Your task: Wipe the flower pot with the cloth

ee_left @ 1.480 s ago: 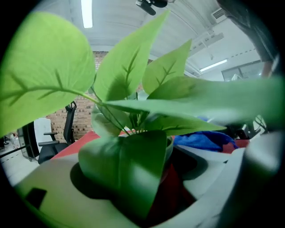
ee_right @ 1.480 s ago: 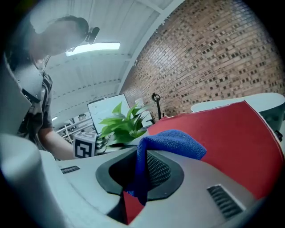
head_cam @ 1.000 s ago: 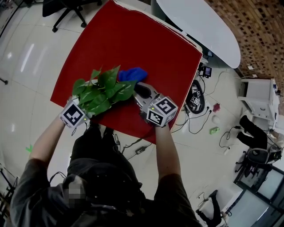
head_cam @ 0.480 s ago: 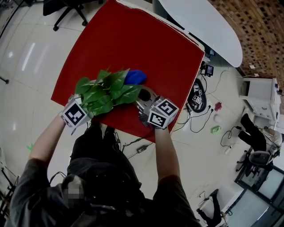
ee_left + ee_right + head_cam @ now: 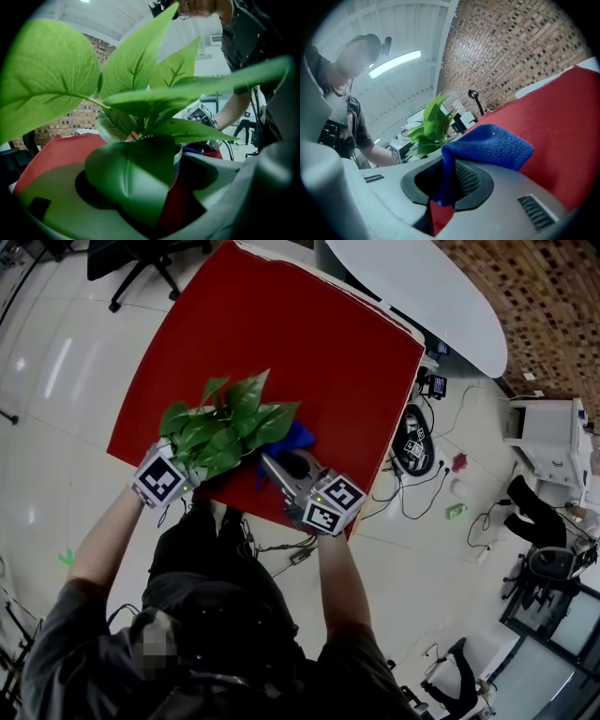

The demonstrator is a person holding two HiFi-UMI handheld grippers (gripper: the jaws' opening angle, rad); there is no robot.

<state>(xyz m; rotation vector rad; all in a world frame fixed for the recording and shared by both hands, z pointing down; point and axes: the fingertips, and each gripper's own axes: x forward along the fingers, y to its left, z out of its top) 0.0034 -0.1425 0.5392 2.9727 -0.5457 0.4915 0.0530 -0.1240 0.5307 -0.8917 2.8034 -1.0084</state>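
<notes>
The flower pot's green leaves [image 5: 230, 420] stand over the near left part of the red table [image 5: 309, 343]. My left gripper [image 5: 187, 472] reaches in under them from the left; its tips are hidden by leaves. Up close, the pot's white rim [image 5: 177, 152] sits between the wide jaws, mostly behind a big leaf [image 5: 131, 178]. The right gripper [image 5: 274, 468] comes in from the right, shut on the blue cloth [image 5: 296, 438]. That cloth [image 5: 490, 145] bunches out of its jaws [image 5: 449, 176], close beside the plant [image 5: 431, 123].
The table's near edge [image 5: 253, 512] runs just under both grippers. A white oval table [image 5: 422, 296] stands beyond the far right corner. Cables and small devices [image 5: 412, 451] lie on the floor to the right. An office chair [image 5: 141, 263] is at the far left.
The right gripper has carried the blue cloth from behind the leaves down toward me, to the plant's right side. The plant has shifted slightly.
</notes>
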